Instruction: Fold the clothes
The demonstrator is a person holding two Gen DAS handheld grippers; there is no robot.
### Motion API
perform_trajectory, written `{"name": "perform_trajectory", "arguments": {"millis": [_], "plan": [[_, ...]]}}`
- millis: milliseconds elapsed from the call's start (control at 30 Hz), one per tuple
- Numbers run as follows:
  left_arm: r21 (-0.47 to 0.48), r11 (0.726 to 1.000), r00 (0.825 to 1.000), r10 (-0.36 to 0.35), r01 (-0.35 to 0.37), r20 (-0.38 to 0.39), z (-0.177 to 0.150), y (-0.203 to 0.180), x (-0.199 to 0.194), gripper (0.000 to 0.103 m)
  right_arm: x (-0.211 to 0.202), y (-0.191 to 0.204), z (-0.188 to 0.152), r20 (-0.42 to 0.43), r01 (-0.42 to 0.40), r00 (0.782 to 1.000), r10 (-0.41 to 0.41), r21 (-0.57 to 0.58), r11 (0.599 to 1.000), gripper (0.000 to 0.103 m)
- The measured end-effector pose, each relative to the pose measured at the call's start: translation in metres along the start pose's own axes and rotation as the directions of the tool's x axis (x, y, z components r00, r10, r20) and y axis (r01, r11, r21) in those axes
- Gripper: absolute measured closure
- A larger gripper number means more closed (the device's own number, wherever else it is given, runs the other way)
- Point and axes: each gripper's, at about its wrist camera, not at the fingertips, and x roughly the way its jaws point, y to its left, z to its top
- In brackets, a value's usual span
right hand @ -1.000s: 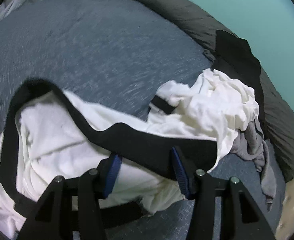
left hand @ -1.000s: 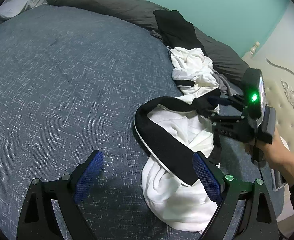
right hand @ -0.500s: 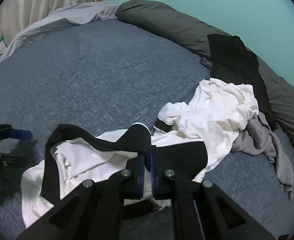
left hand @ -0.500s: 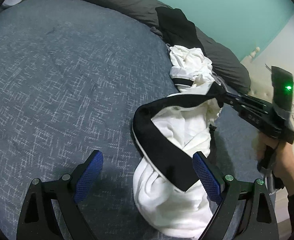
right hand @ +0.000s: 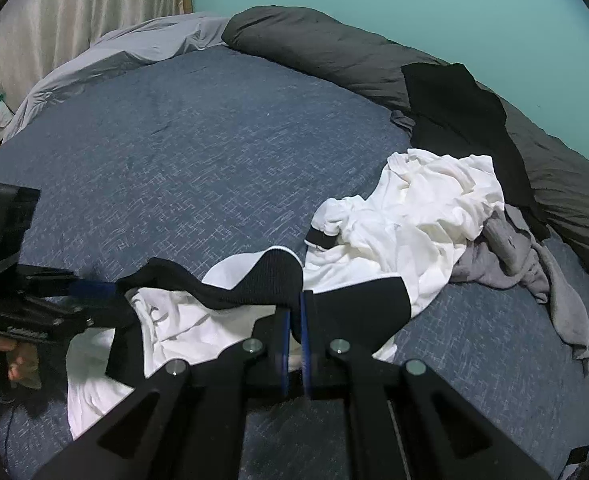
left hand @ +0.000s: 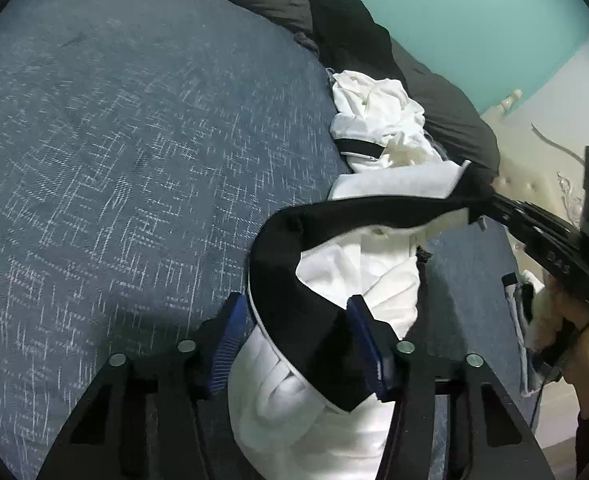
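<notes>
A bed (right hand: 198, 168) with a dark blue woven cover fills both views. Along its far edge lies a dark grey duvet (right hand: 334, 48), rolled into a long ridge against the teal wall (right hand: 414, 0), with a paler grey sheet (right hand: 134, 48) at the ridge's left end in the right wrist view. A black garment (right hand: 454, 120) is draped over the duvet.

Below it sits a crumpled white top (right hand: 426, 208) with black trim, and a grey garment (right hand: 534, 264) lies touching its right side.

Nearest the cameras is a white garment (left hand: 354, 268) with a wide black band (left hand: 286, 276), bunched on the bed and partly raised off it. The band runs in a curve from one hand-held gripper to the other.

The right hand-held gripper (right hand: 295, 320) has its blue pads pressed together on the black band, pinching the cloth; in the left wrist view it (left hand: 482, 204) comes in from the right, with the band pulled taut up to its tip, and a hand (left hand: 586, 336) grips its handle.

The left hand-held gripper (left hand: 298, 340) straddles the other end of the band. Its jaws have just been closing and stand partway shut, with the band and white cloth between them; its right pad (left hand: 368, 344) touches the band, its left pad (left hand: 226, 344) sits just at the cloth's edge, and whether they press it I cannot tell. From the right wrist view this gripper (right hand: 110, 296) reaches in from the left.
</notes>
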Motion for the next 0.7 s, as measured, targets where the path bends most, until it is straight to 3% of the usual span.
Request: {"name": "perform_trajectory", "arguments": {"millis": [333, 700], "plan": [[0.009, 0.999, 0.999, -0.041, 0.041, 0.010, 0.004, 0.008, -0.008, 0.084, -0.024, -0.006, -0.006, 0.030, -0.002, 1.000, 0.001, 0.027, 1.000, 0.099], [0.064, 0.996, 0.989, -0.069, 0.061, 0.130, 0.016, 0.004, -0.073, 0.089, -0.063, -0.016, -0.007, 0.093, -0.006, 0.996, -0.001, 0.080, 0.997, 0.099]]}}
